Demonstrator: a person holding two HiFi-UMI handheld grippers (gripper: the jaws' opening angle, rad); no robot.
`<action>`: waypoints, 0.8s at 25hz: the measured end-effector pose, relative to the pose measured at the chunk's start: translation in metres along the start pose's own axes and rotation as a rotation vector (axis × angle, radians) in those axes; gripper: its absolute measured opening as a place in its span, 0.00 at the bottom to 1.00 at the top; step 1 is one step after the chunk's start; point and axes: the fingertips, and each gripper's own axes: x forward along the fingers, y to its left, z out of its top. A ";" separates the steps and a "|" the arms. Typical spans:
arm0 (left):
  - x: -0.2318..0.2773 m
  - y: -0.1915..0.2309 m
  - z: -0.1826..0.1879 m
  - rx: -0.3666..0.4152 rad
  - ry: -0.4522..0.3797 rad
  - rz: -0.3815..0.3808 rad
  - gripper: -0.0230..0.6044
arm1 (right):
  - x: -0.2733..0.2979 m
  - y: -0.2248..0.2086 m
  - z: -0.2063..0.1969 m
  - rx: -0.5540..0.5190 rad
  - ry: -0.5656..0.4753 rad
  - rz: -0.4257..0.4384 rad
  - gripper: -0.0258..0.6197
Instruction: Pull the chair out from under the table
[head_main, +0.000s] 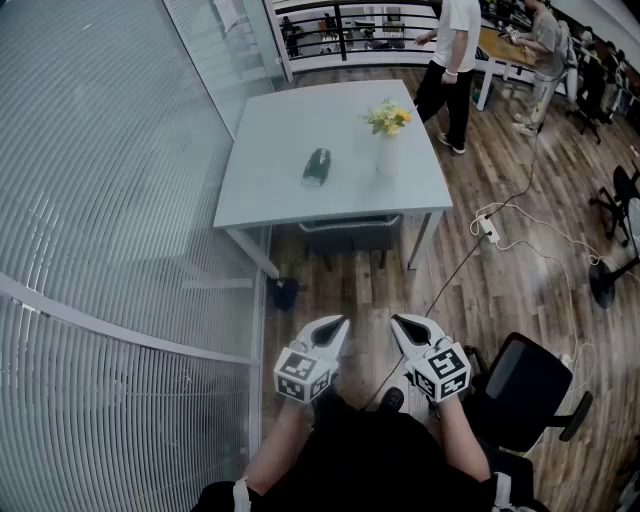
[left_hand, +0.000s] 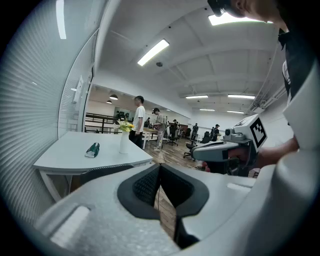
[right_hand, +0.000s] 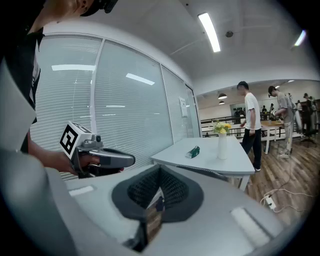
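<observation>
The left tongs (head_main: 338, 324) and the right tongs (head_main: 398, 322) are both closed and empty, held side by side over the wooden floor (head_main: 500, 275), well apart from the surface (head_main: 290, 140), under whose near edge the chair (head_main: 350, 234) sits tucked, only its dark back showing.

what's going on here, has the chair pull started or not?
Not yet. A person stands back from the grey table, holding the left gripper and the right gripper side by side, both shut with nothing in them. The chair is tucked under the table's near edge, and neither gripper is near it. A vase of flowers and a small dark green object sit on the tabletop.
</observation>
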 end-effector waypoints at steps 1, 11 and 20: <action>0.000 -0.002 0.000 -0.001 0.001 0.001 0.05 | -0.002 0.000 -0.001 -0.002 0.001 -0.003 0.04; 0.011 -0.024 -0.003 -0.019 0.002 0.027 0.05 | -0.021 -0.013 -0.007 -0.004 0.006 0.005 0.04; 0.022 -0.044 -0.006 -0.039 -0.008 0.075 0.05 | -0.039 -0.023 -0.005 -0.015 -0.011 0.056 0.04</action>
